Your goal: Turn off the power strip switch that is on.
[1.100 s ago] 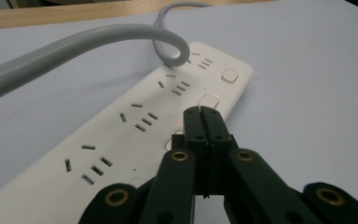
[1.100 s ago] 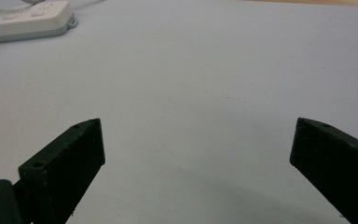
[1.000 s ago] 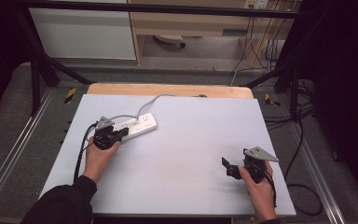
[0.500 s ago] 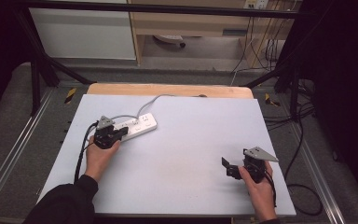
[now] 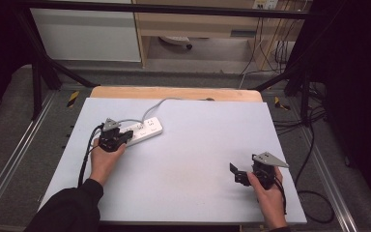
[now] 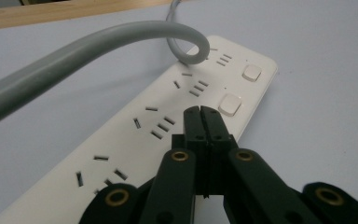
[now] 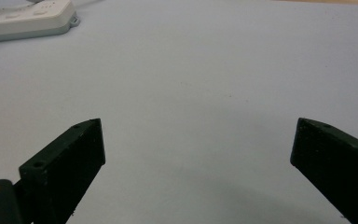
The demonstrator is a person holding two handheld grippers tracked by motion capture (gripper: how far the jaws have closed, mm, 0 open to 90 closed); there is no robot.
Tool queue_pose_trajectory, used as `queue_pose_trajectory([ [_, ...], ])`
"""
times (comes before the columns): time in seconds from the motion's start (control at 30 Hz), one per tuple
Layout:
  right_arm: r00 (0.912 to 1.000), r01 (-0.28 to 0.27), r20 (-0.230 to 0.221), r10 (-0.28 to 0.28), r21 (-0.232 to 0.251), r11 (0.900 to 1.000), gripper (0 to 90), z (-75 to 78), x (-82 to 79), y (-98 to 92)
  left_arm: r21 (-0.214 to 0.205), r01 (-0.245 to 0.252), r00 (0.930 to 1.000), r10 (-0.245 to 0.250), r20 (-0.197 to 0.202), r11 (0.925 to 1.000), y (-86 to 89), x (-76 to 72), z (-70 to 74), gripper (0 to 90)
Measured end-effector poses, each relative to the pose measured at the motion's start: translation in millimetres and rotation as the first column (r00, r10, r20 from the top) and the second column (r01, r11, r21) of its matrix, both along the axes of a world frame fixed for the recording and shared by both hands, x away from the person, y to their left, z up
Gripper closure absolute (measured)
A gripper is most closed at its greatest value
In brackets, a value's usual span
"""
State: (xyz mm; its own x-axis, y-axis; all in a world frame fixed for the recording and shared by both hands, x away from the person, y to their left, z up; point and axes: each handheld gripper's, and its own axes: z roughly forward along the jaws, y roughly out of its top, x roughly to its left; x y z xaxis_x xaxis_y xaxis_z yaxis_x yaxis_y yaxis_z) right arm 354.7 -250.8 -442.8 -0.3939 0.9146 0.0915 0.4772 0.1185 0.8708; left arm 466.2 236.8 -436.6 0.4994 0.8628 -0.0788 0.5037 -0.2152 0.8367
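Note:
A white power strip [image 5: 142,131] lies on the pale table top at the left, its grey cable [image 5: 164,103] running off toward the far edge. In the left gripper view the strip [image 6: 135,140] shows several sockets and two square buttons, with the cable [image 6: 74,56] looping over it. My left gripper [image 6: 200,114] is shut with nothing between its jaws, its tips just over the strip near a button [image 6: 229,104]. From above, the left gripper [image 5: 125,138] sits at the strip's near end. My right gripper [image 7: 198,140] stands open over bare table, seen at the front right [image 5: 235,173].
The pale table top [image 5: 198,145] has a wooden strip [image 5: 174,93] along its far edge. Black frame legs, cables on the floor [image 5: 309,145] at the right and a cabinet stand beyond. The power strip's end [image 7: 28,21] lies far off in the right gripper view.

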Motion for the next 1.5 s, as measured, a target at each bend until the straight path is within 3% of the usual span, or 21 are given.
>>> queue_pose_trajectory([
  [1.3, 1.0000, -0.003, 0.004, 0.003, -0.006, 1.0000, 3.5, 1.3, -0.8, 0.1, 0.025, 0.009, 1.0000, -0.009, -0.004, 0.9997, -4.5, -0.2, -3.0, 90.0],
  [1.5, 1.0000, -0.004, 0.003, 0.004, -0.007, 1.0000, 3.5, 1.4, -1.0, 0.5, 0.066, 0.002, 1.0000, -0.003, 0.008, 0.9978, -8.7, -2.0, -2.0, 90.0],
])
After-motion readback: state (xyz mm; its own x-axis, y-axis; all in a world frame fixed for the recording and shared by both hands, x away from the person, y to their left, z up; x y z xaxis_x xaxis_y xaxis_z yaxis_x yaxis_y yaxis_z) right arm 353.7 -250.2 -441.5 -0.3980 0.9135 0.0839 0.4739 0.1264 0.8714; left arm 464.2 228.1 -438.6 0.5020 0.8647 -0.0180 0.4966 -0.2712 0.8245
